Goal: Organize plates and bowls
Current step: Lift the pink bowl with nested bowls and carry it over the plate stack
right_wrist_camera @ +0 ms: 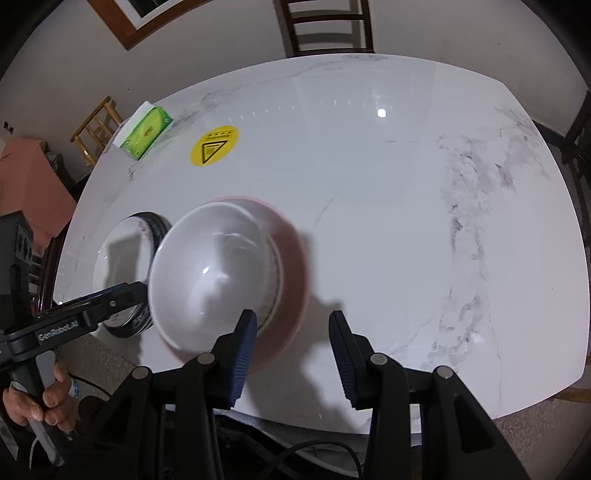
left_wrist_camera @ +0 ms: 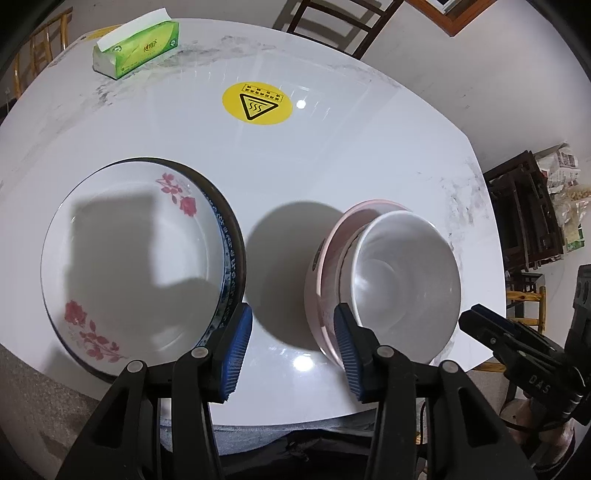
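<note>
Hovering over the near edge of the white tabletop (left_wrist_camera: pixel 332 155), the left gripper (left_wrist_camera: pixel 291 347) points steeply down with its blue fingers (left_wrist_camera: pixel 238 354) part-way apart and nothing between them; bare tabletop shows in the gap; the plates (left_wrist_camera: pixel 125 266) lie just left of it, a white floral plate on top of a blue-rimmed one and a dark one beneath, stacked near the front edge; the bowls (left_wrist_camera: pixel 402 280) stand just right of it, a white bowl nested in a pink one, apart from the plates with a strip of tabletop between the two stacks; the right gripper (right_wrist_camera: pixel 291 350) hangs at the near right side of the bowls, its fingers (right_wrist_camera: pixel 243 354) also part-way apart and gripping nothing; its left finger overlaps the pink rim in view, though contact cannot be told; a hand (right_wrist_camera: pixel 37 402) grips the left tool's handle at the lower left of the right wrist view; farther back on the tabletop lie a yellow sticker (left_wrist_camera: pixel 257 103) and a green tissue pack (left_wrist_camera: pixel 138 46); a chair (right_wrist_camera: pixel 325 26) stands behind the far edge.
</note>
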### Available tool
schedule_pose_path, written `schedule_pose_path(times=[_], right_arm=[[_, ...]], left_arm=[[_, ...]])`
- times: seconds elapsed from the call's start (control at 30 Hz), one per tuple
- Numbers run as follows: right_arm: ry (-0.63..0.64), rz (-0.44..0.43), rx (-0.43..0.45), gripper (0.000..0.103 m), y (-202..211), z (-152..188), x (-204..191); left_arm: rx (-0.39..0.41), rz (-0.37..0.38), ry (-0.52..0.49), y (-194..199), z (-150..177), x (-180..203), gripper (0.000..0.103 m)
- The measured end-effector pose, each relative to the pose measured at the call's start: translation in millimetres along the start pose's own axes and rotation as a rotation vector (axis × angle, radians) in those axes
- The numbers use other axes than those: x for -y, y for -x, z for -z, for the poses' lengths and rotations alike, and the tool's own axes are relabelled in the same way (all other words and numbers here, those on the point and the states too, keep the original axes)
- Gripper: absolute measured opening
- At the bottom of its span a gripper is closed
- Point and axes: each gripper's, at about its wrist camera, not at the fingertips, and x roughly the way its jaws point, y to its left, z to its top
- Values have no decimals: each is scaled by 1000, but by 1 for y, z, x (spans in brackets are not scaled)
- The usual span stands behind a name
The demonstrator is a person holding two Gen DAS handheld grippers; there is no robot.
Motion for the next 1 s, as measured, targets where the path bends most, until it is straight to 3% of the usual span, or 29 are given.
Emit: schedule_pose_path(times=[0.43, 1.0], right_arm=[[-42, 13, -27, 41, -20, -4, 10], [3, 86, -64, 41, -40, -10, 6]], left_arm=[[-41, -20, 7, -19, -6, -1, 38], [-76, -35, -5, -37, -13, 3, 29]])
